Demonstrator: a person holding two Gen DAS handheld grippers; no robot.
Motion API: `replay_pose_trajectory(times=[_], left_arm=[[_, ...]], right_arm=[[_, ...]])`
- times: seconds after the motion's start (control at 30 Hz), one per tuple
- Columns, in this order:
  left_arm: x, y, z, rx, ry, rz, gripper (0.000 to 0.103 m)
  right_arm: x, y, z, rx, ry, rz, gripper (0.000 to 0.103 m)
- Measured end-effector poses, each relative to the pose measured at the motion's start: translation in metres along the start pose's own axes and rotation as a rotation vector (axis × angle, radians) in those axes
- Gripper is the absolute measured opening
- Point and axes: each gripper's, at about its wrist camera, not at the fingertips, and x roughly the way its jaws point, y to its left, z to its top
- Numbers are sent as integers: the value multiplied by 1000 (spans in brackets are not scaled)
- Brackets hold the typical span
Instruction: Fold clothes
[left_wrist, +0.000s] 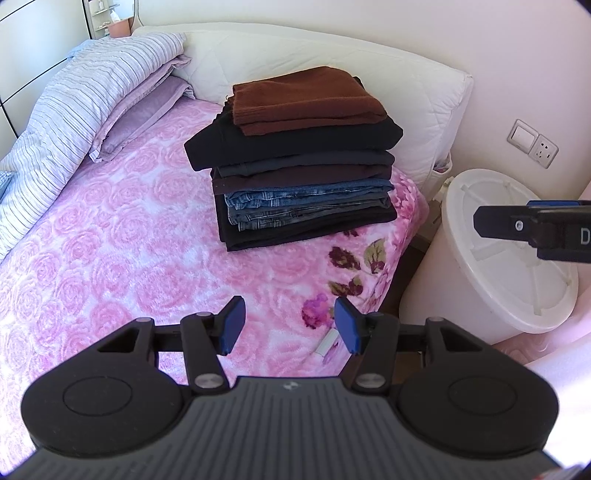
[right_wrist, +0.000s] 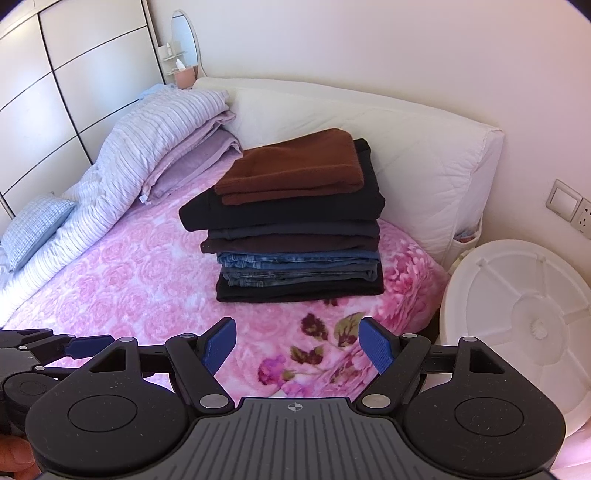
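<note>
1. left wrist view: the left gripper (left_wrist: 290, 325) gapes wide and empty over the pink floral blanket (left_wrist: 110, 240).
2. the right gripper (right_wrist: 297, 345) is likewise spread and empty.
3. the stack of folded clothes (left_wrist: 299, 162) sits near the white headboard cushion (left_wrist: 369, 70).
4. a white round tub (left_wrist: 491, 258) crowds the bed's right edge; bare blanket lies to the left.

A bed (right_wrist: 129, 288) under a pink rose-patterned blanket fills the room. Behind it leans a white quilted headboard cushion (right_wrist: 424, 166); beside it, a white round bin (right_wrist: 517, 314). Wardrobe panels (right_wrist: 74, 74) flank its far side.
</note>
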Motion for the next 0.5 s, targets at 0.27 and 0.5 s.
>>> replay_pose_trajectory(times=[0.27,0.5], left_arm=[[2,-1,4,-4,-7,-21,49],[5,-4,7,0,-12,-12,50]], right_arm=[[2,1,1,2,2,-1,77],[3,0,3,1,3,1,77]])
